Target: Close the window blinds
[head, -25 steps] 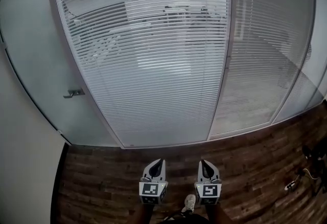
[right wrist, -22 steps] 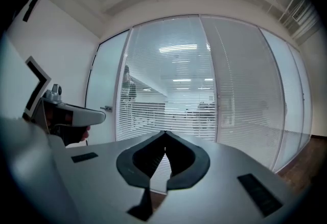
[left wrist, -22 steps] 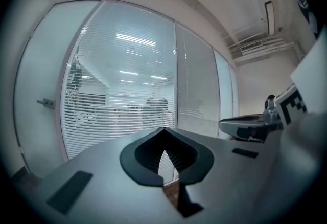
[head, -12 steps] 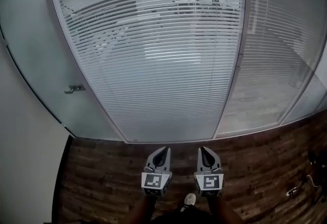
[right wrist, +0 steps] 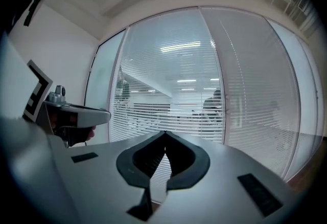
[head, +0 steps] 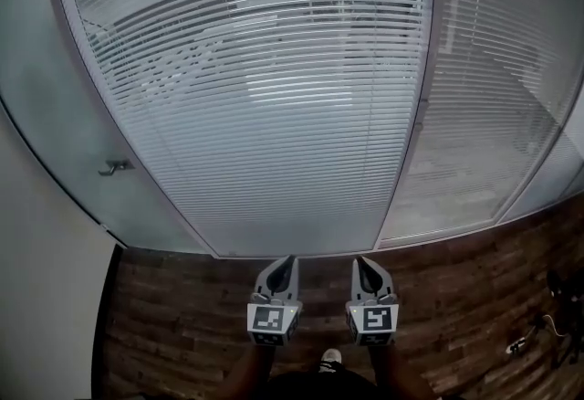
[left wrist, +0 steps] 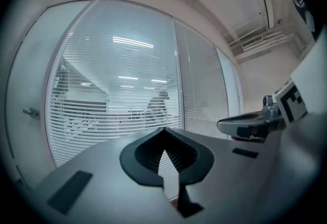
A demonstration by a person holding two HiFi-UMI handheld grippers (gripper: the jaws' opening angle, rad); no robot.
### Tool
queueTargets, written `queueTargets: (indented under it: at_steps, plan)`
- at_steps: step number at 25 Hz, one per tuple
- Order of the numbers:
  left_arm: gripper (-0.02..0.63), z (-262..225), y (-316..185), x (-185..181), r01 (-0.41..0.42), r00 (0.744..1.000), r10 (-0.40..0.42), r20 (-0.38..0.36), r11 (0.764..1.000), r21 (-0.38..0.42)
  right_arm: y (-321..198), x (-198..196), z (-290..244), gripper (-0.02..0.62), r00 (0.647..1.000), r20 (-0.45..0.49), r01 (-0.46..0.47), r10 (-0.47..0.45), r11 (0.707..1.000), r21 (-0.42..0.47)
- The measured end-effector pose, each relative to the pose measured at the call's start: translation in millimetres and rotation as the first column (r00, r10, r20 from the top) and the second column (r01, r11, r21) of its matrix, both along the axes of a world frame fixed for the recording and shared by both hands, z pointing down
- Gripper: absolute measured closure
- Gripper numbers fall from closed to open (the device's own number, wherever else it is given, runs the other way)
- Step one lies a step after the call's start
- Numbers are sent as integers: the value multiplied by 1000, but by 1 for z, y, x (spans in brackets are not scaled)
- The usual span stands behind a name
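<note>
We hold our left gripper [head: 288,261] and right gripper [head: 360,263] side by side over the wooden floor [head: 173,316] — both pressed together, empty — facing the window blinds [head: 292,115], slats open.

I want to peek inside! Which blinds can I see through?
The wide middle blinds, beside the frosted door: their slats show the room behind. The right-hand blinds look more shut.

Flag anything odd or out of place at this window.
Nothing looks damaged or askew. The only mismatch: the middle blind has its slats tilted open and see-through, while the right blind looks nearly shut.
</note>
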State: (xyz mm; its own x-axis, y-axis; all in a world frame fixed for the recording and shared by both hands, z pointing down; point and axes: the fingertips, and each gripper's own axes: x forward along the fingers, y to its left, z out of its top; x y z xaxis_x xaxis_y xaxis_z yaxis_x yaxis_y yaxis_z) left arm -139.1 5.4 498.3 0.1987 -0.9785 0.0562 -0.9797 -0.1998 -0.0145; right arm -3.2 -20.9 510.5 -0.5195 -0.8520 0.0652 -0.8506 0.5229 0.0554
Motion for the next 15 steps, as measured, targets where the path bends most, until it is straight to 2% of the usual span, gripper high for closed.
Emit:
queueTargets:
  at_steps: [11, 15]
  plan:
    - [611, 8, -33, -9, 53, 999, -52, 11, 998, -39, -39, 5, 3, 594, 1000, 17, -9, 9, 999, -33]
    - [611, 8, -39, -14, 59, 998, -60, -3, 997, -52, -41, -3, 4, 594, 1000, 8, 23, -23, 1000, -14]
